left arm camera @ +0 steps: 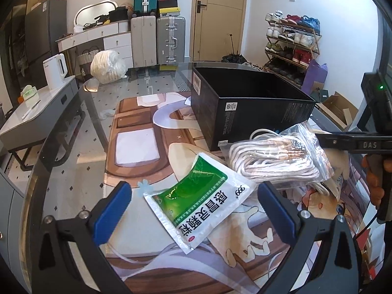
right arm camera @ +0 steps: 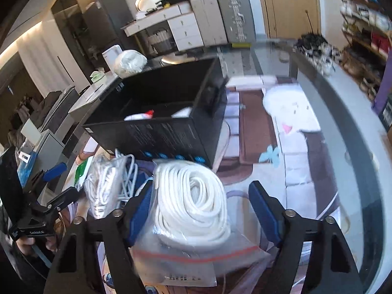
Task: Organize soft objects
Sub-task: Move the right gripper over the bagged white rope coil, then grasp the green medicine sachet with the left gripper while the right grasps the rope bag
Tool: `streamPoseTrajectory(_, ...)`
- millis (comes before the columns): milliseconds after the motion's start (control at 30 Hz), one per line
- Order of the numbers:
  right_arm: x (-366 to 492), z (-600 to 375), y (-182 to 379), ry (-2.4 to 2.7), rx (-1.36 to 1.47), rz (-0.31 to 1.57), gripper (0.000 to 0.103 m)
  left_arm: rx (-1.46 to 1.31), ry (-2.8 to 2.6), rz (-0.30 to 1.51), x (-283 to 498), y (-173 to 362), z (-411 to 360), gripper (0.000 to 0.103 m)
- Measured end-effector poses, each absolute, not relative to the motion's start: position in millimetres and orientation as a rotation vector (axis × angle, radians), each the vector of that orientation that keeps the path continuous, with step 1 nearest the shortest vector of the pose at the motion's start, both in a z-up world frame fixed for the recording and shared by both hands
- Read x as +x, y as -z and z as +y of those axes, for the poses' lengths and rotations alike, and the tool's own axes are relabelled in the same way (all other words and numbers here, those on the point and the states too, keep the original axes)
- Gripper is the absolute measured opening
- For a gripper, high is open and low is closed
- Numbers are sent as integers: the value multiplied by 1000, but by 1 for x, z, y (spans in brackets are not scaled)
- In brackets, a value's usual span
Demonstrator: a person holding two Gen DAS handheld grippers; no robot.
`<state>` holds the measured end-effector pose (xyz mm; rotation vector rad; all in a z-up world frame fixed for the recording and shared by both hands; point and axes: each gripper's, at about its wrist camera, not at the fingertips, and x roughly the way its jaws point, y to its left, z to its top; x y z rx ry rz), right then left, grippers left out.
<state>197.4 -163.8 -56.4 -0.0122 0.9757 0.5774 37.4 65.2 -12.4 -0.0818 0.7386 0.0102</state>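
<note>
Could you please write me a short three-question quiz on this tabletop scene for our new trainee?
1. True or false: the black box is empty.
2. What lies between the left gripper fingers?
A. green sachet
B. kettle
3. What does the bag at the right gripper contain?

Key: 1 false, items lie inside; 2 A; 3 coiled white cord.
</note>
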Motion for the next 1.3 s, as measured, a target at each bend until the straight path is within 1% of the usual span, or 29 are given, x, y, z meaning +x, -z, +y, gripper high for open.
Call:
streamPoseTrajectory(67,198,-165,59,-584,-2,984,71,-85,-9,738,37,13,66,103)
streamPoseTrajectory(100,199,-166,59,-587,-1,980,63,-85,-9,737,37,13,67,103)
streamPoseTrajectory(133,198,-166,59,-591,-2,978,56,-86,-7,739,38,14,67,103)
streamPoseTrajectory(167,198,-166,59,-591,-10,980,53,-85,-7,741,38,13,66,103)
streamPoseTrajectory(200,197,-165,60,-593,-14,974,47,-84,-8,742,38,13,66,103)
streamPoseTrajectory(267,194,-165,59,-597,-24,963,40,-84,-10,744,38,14,66,103)
streamPoseTrajectory(300,193,-166,58,-597,-25,956,39,-84,-8,744,38,14,66,103)
streamPoseTrajectory(367,188,-168,55,-594,-32,929,31,-89,-9,745,38,14,67,103)
streamPoseTrajectory(467,179,-172,48,-591,-42,877,26,-103,-13,757,39,16,69,103)
streamPoseTrajectory(533,172,-177,41,-588,-40,839,23,-111,-11,764,41,17,71,103)
streamPoseTrajectory(833,152,-192,25,-621,-4,776,22,-101,-9,824,49,22,70,103)
streamPoseTrajectory(933,149,-195,22,-632,-7,763,22,-85,12,809,45,19,66,103)
streamPoseTrajectory(1133,146,-195,19,-644,1,766,22,50,17,861,48,23,65,103)
streamPoseTrajectory(1300,144,-194,16,-660,-7,760,22,86,45,891,58,28,67,103)
